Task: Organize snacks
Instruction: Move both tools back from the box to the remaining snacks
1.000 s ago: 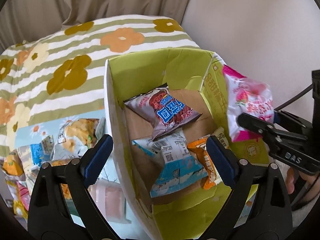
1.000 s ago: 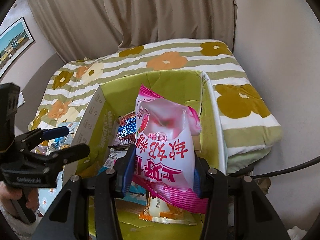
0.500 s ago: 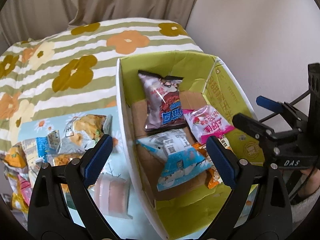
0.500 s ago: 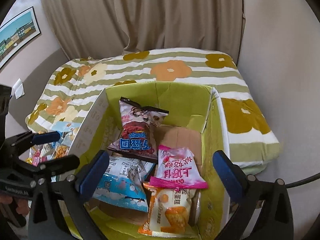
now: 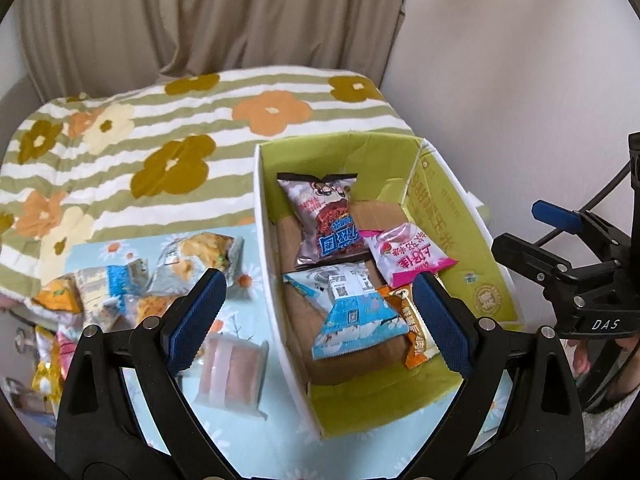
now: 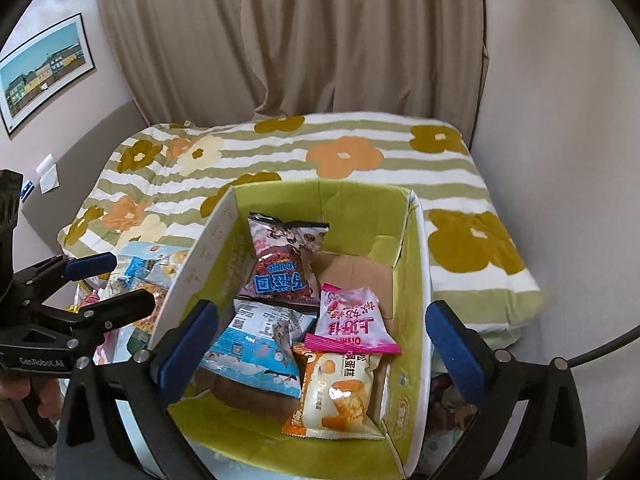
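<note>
Left wrist view: the left gripper hangs with its jaws wide and nothing between them, straddling the white left wall of the box. The loose snacks still to be sorted lie on the blue mat to its left and a little below, just outside that wall. Closest is a pale pink pack, lying nearly flat with its long axis running away from the camera, right under the left blue pad. So by this judgement the left hand is the nearer one for the next pick, and it needs only a short drop leftward. The right gripper shows at the right edge, jaws apart, on the far side of the box.

Right wrist view: the right gripper stands wide and empty above the box, its jaws just opened after letting go. Directly below lies the pink bag, flat on the cardboard floor, beside the dark red bag, the blue pack and the orange cake pack. The left gripper is at the left edge, over the heap.

The box and mat rest on a striped flowered quilt. Beige curtains hang behind, with plain walls and a framed picture at the left.
</note>
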Demonstrator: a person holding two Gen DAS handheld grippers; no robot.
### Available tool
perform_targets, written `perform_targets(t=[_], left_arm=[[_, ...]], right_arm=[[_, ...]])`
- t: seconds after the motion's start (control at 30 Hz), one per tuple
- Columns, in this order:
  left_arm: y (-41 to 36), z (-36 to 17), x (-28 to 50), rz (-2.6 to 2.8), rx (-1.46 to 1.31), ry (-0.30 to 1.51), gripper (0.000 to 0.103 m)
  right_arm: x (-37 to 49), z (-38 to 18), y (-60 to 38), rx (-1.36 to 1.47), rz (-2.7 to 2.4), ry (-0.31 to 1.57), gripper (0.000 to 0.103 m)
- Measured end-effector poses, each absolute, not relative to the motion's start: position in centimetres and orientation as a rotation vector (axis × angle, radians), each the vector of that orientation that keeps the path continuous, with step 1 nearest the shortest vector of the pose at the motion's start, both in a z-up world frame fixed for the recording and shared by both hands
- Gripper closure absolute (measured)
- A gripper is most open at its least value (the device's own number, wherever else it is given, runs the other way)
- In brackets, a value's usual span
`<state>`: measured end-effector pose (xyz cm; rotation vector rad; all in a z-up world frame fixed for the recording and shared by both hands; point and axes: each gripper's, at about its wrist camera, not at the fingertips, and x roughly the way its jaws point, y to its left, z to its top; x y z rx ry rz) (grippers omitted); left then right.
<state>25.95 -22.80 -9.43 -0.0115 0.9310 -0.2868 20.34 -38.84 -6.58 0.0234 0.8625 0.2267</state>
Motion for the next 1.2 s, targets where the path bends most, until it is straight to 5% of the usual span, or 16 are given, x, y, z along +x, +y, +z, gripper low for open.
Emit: perform_targets(t=[0.6, 1.2], left_arm=[[-10.9, -5.9, 16.6, -0.021, -0.099, 0.825, 0.009], [10.6, -9.9, 13.8, -0.034, -0.077, 0.936, 0.009]], right_arm=[[17.5, -3.5, -29.3, -0.056, 0.471, 0.744, 0.0], [16.7, -8.9, -9.0, 0.069, 0.542, 0.883, 0.0]])
